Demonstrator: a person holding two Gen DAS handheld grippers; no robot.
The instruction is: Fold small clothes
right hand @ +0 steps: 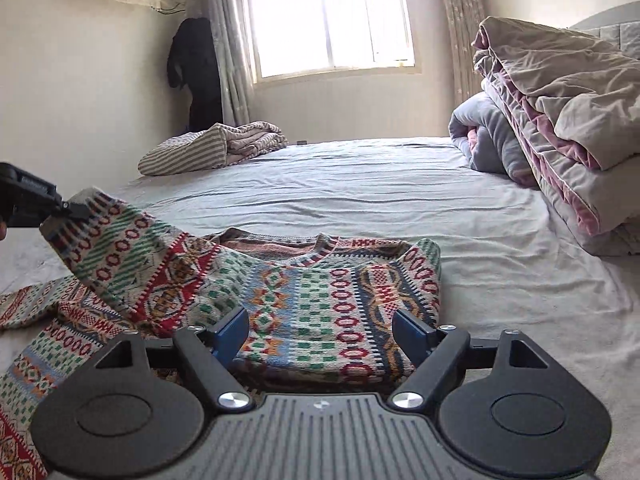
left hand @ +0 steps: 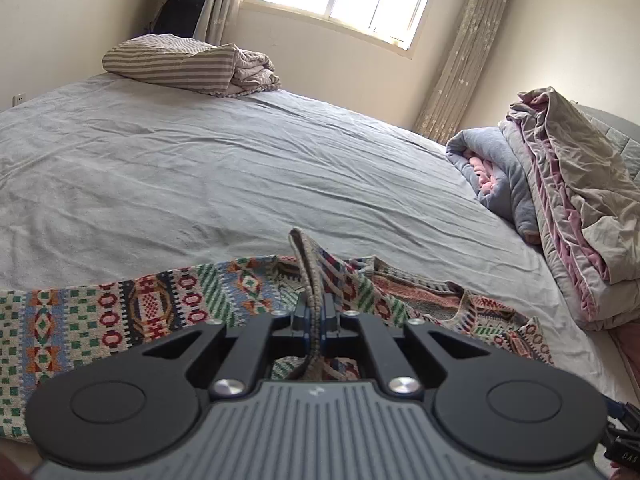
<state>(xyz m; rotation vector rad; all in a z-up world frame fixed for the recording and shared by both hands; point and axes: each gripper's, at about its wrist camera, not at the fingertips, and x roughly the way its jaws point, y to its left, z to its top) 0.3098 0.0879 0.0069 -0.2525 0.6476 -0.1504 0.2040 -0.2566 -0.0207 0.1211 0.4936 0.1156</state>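
Pinching sweater point(right hand: 304, 292) cuff in my left gripper point(left hand: 313, 312), raised off bed point(left hand: 200, 168) | right gripper point(right hand: 320, 332) released, over hem

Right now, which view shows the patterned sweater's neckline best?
The right wrist view: the patterned sweater lies spread on the bed, its round neckline fully visible. The left wrist view shows only a pinched cuff and part of the sweater; the neckline is not clearly visible.

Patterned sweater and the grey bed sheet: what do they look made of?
Patterned sweater: looks like thick knitted yarn, wool or acrylic I can't tell; stitch rows and a ribbed collar show, matte. Grey bed sheet: thin woven fabric, probably cotton, matte with fine creases.
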